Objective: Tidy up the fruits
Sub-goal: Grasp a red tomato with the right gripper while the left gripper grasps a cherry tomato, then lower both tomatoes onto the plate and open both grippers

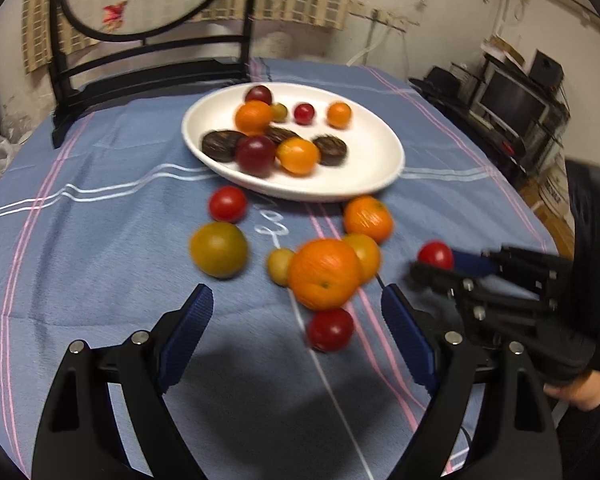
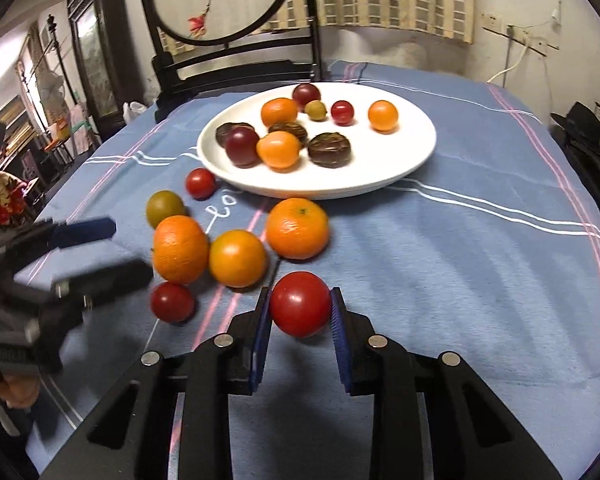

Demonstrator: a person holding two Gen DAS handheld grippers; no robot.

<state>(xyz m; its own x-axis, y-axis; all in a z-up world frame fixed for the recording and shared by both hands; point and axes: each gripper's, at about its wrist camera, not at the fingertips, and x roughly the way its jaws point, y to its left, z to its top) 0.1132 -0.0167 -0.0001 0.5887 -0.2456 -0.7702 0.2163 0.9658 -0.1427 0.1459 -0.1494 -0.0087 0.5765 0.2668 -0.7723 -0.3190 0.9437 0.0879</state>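
My right tongs (image 2: 300,312) are clamped on a red tomato (image 2: 300,304) just above the bench (image 2: 440,280). My left tongs (image 1: 296,308) gape wide, gripping nothing, near a large orange (image 1: 324,274). Beyond, loose fruit surrounds it; farther back sits the white plate (image 2: 412,160) of fruit.

Cloth (image 2: 440,248) is reading as soft matt woven fabric. Plate (image 2: 416,148) is showing smooth, glossy white, ceramic-like. Tomato (image 2: 300,304) is shining, skin smooth; orange (image 2: 298,228) is looking dimpled, semi-matt. Right gripper (image 2: 300,320): matt black plastic, ribbed blue pads (image 2: 338,332), bright metal pins. Chair (image 2: 236,68) is gleaming like dark lacquered wood.
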